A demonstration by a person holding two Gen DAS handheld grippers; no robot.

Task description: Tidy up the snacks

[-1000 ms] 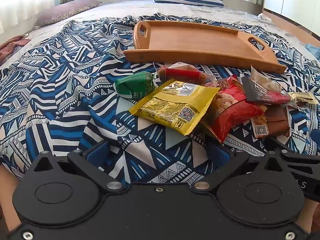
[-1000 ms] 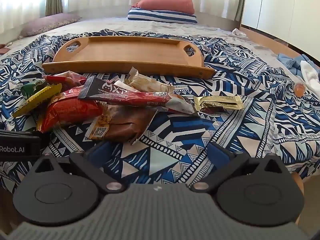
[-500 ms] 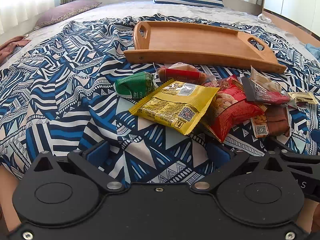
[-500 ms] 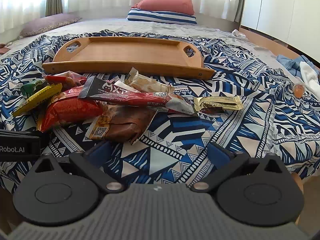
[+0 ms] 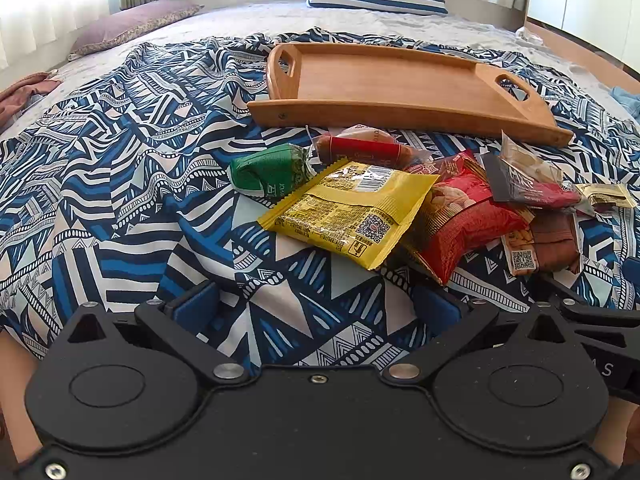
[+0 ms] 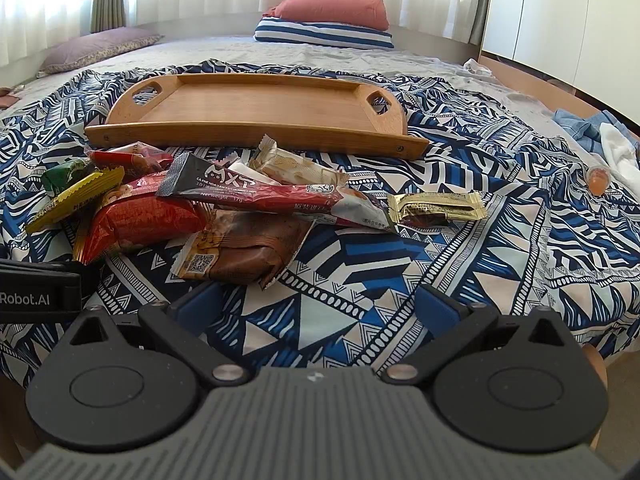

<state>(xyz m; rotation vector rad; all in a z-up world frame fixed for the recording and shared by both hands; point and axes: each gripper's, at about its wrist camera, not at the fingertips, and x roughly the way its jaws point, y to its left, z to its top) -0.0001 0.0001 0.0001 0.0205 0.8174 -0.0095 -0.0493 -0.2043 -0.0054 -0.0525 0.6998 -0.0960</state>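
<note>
A pile of snack packs lies on the patterned bedspread in front of an empty wooden tray (image 5: 384,80) (image 6: 256,100). It holds a yellow pack (image 5: 348,212), a green pack (image 5: 268,172), a red bag (image 5: 468,216) (image 6: 140,220), a brown pack (image 6: 244,252), a long black-and-red bar (image 6: 260,192) and a small gold sachet (image 6: 436,206). My left gripper (image 5: 316,310) is open and empty, just short of the yellow pack. My right gripper (image 6: 318,306) is open and empty, just short of the brown pack.
The blue patterned bedspread (image 5: 120,184) covers the near part of the bed. Pillows (image 6: 332,20) lie at the far end. A small orange bottle (image 6: 598,178) and some clothes (image 6: 612,140) lie at the right. The left gripper's body (image 6: 36,292) shows at the right wrist view's left edge.
</note>
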